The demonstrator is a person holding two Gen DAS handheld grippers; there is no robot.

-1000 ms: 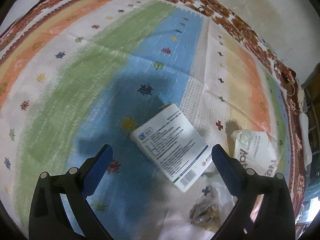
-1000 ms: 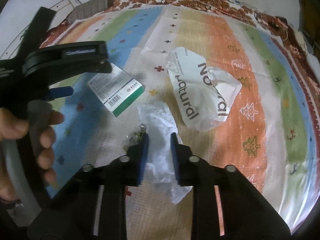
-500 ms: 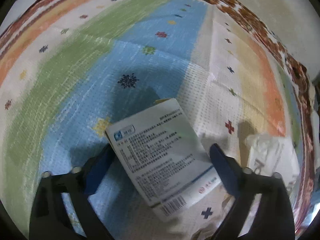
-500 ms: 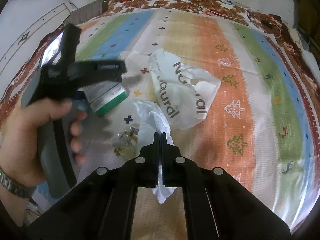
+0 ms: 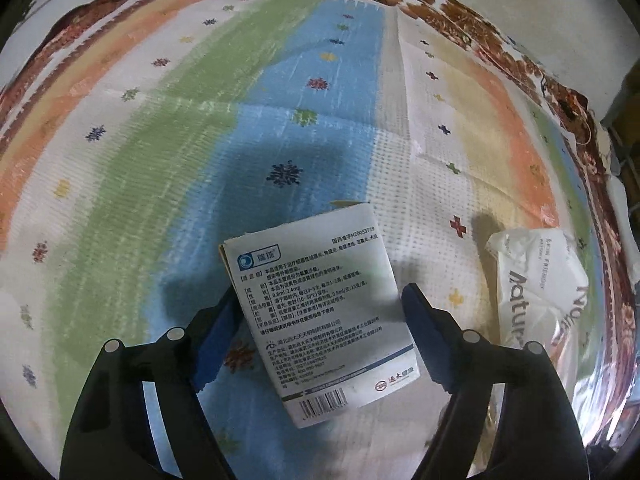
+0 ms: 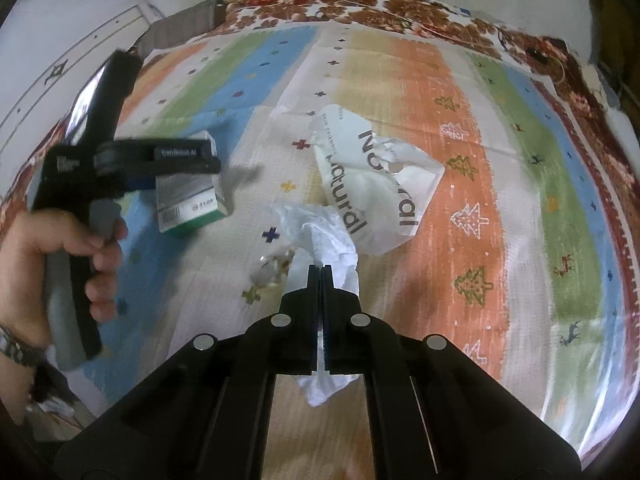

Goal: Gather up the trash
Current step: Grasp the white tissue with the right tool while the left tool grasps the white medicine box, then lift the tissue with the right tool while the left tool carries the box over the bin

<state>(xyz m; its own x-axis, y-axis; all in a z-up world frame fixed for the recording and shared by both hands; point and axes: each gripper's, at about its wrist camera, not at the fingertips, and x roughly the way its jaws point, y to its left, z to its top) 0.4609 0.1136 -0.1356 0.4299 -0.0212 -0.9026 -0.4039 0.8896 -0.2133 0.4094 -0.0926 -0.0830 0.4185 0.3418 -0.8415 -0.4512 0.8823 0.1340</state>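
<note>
A white medicine box (image 5: 304,264) with a green side and a barcode lies on the striped mat. My left gripper (image 5: 318,292) points down over it, its jaws closing with the box between the blue pads (image 5: 420,332); the pads sit at the box's edges. In the right wrist view the box (image 6: 188,200) shows under that gripper, held by a hand (image 6: 48,248). My right gripper (image 6: 321,270) is shut on a crumpled white tissue (image 6: 320,232), which runs between its jaws and out below them.
A crumpled white bag printed "Natural" (image 6: 380,184) lies right of the tissue, also at the right of the left wrist view (image 5: 536,280). A small clear wrapper (image 6: 272,268) lies left of the tissue. The striped mat (image 6: 460,80) covers a floral cloth; a grey roll (image 6: 184,24) lies at the back left.
My left gripper has come down over the medicine box and its jaws have narrowed around it. My right gripper's jaws have shut on the tissue.
</note>
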